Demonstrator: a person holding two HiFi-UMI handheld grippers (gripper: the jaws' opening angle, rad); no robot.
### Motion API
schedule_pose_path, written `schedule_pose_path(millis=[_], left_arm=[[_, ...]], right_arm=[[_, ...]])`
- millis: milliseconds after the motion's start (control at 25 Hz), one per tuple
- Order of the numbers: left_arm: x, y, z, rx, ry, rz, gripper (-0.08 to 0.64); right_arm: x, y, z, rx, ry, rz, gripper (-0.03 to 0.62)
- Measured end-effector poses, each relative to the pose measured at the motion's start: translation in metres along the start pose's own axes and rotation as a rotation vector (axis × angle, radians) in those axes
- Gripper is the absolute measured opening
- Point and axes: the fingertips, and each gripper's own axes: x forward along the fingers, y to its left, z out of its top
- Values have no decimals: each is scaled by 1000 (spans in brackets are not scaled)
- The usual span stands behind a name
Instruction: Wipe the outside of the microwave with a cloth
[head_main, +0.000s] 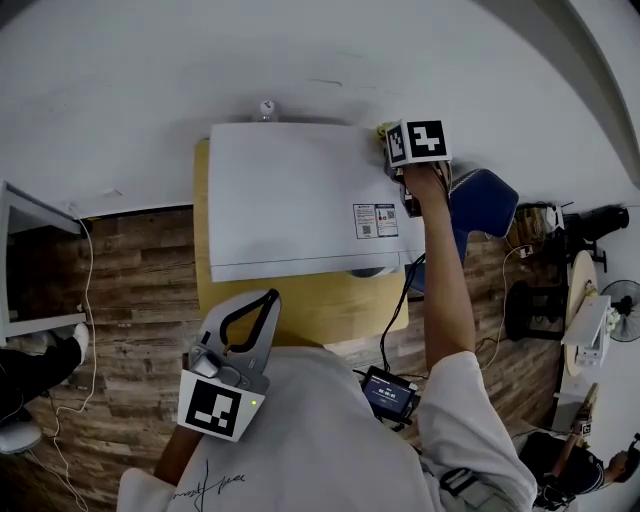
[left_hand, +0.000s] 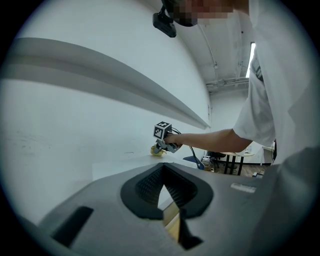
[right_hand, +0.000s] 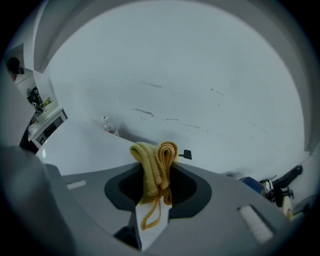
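The white microwave (head_main: 290, 200) stands on a wooden table (head_main: 300, 310) against the wall, and I see its top from above. My right gripper (head_main: 388, 140) is at the back right corner of that top, shut on a folded yellow cloth (right_hand: 155, 165) that rests on the white surface (right_hand: 75, 145). The left gripper view shows the same cloth (left_hand: 157, 150) under the right gripper (left_hand: 162, 145). My left gripper (head_main: 268, 298) hangs close to my body by the table's front edge, away from the microwave. Its jaws meet and hold nothing (left_hand: 167, 200).
A white wall runs right behind the microwave, with a small round object (head_main: 266, 106) against it. A blue chair (head_main: 485, 200) stands to the right of the table. A black cable (head_main: 395, 310) hangs from the right gripper. A white cabinet (head_main: 20, 260) is at the left.
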Motion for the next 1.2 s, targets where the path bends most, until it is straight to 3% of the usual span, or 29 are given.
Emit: schedule_pose_path(millis=[640, 1200], left_arm=[[-8, 11, 0, -13, -12, 33, -9], [-27, 26, -5, -33, -16, 85, -9]], right_arm=[[-1, 54, 14, -62, -2, 57, 120], [1, 121, 32, -171, 3, 131, 120]])
